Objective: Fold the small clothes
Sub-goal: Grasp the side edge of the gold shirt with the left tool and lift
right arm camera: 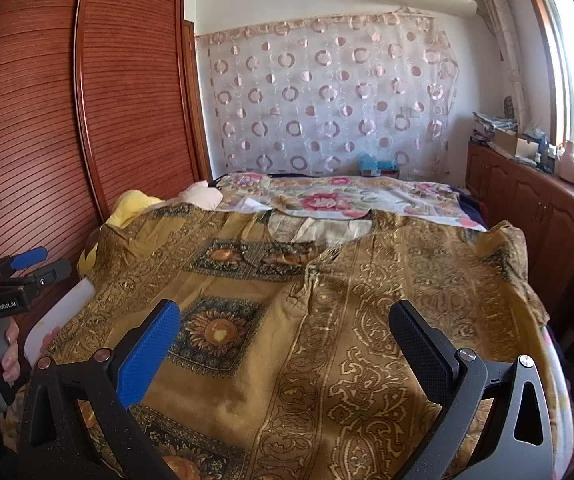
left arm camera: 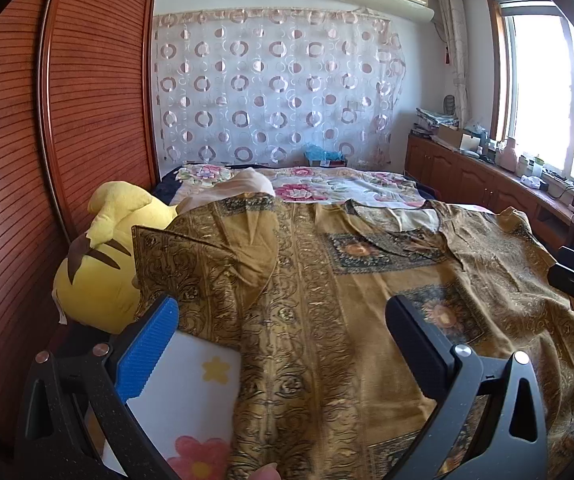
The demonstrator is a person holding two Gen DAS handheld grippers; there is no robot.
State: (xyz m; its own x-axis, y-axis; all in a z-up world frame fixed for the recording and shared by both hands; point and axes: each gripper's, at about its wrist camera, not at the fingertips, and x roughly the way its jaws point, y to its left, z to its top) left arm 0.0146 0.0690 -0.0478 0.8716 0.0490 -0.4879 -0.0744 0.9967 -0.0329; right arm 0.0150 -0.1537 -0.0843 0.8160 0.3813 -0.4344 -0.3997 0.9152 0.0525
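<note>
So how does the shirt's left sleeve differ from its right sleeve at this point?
The left sleeve is creased, with a fold across it, and lies beside the yellow plush toy. The right sleeve is spread out smoother and reaches the bed's window-side edge. Both show the same gold paisley print, and neither gripper, left gripper or right gripper, holds either.

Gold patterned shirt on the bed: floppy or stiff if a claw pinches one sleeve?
Gold patterned shirt probably floppy: it lies flat with soft creases, its left sleeve folded. Likely light and drapey, so it would sag from a single pinch.
</note>
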